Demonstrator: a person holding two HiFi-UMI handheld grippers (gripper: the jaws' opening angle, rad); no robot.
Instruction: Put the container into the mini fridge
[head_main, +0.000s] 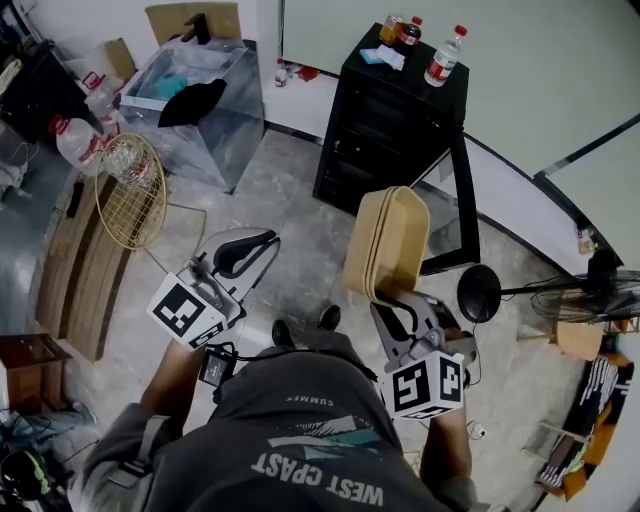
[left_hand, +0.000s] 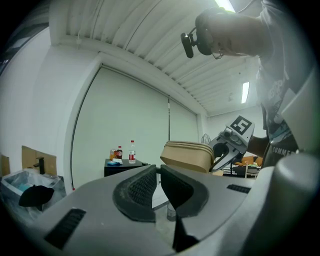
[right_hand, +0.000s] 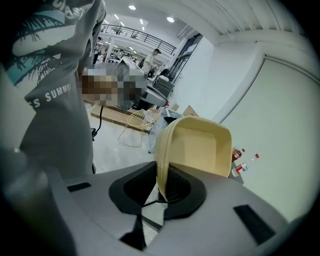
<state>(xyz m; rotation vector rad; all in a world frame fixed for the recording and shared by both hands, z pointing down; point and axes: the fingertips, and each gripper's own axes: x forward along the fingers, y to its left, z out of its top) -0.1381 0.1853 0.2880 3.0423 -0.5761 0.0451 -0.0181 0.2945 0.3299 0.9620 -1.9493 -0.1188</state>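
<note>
Right gripper clamped on rim of beige container, held edge-up above floor. Mini fridge at 12 o'clock from container, door open. Left gripper at 9 o'clock, jaws nearly together, nothing between.

"SUMMER" and "WEST COAST" on the person's grey shirt

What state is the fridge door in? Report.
Open: the door stands swung out from the front of the black fridge.
</note>
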